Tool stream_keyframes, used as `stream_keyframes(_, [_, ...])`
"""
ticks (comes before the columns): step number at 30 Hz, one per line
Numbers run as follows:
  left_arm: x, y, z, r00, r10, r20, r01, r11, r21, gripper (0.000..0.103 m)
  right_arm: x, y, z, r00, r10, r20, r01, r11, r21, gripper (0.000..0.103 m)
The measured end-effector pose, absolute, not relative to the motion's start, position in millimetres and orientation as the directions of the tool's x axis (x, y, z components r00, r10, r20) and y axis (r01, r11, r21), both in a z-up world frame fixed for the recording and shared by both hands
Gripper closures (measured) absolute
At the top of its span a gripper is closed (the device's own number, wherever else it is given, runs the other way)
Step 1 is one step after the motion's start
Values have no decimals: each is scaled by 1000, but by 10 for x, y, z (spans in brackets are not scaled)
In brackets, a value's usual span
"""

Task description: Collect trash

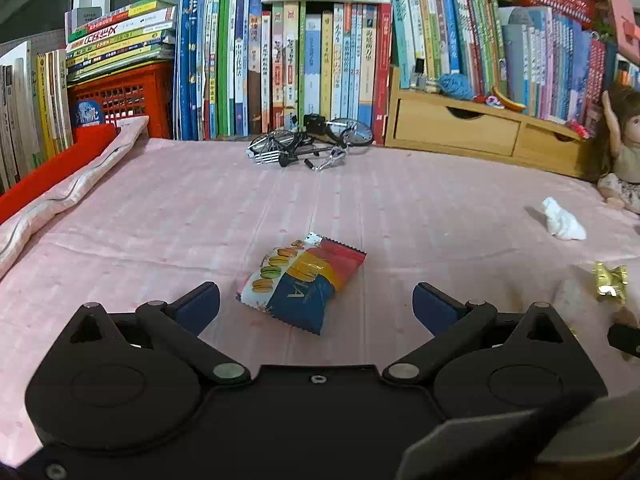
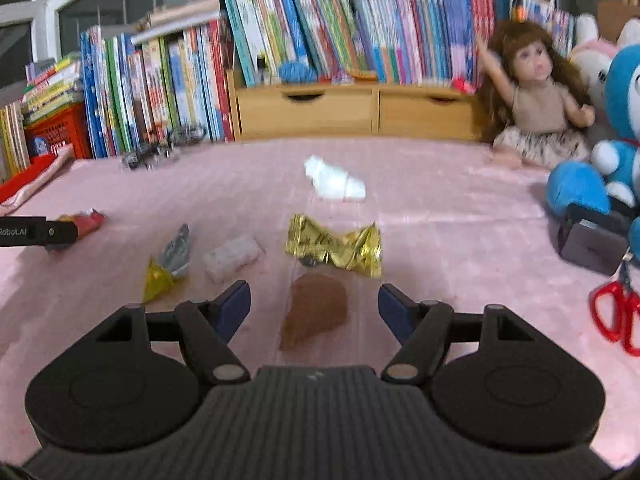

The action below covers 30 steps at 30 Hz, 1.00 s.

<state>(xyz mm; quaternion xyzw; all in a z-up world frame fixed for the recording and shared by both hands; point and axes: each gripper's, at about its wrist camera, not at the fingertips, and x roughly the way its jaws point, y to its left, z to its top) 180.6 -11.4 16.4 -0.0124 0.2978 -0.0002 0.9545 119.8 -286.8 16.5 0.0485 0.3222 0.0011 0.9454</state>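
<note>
I hold the left gripper [image 1: 316, 306] low and level, jaws spread wide, nothing between them. My right gripper [image 2: 314, 306] sits likewise, jaws apart, empty.

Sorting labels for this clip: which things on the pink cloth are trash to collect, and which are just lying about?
Trash to collect:
snack packet
gold wrapper
crumpled tissue
brown scrap
small yellow and grey wrapper
clear wrapper

Just lying about:
model bicycle
doll
blue plush toy
red scissors
books
wooden drawer unit
</note>
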Motion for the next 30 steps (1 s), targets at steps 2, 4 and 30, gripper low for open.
stream_keyframes(2, [1867,-138,102,817,6,-577,-17,1000,-13,1,1225,-2856,152,785,36,-619,24,996,88,22])
stream_keyframes(4, [1914,-155,49,805,11,-593,-20,1000,-8,1,1250,-2832,132,773,30,-634,23,997,75,22])
stream_keyframes(30, [1924,-197,49,789,-30,-614,14,999,-30,76,1202,-2724,188,789,4,-614,12,1000,22,73])
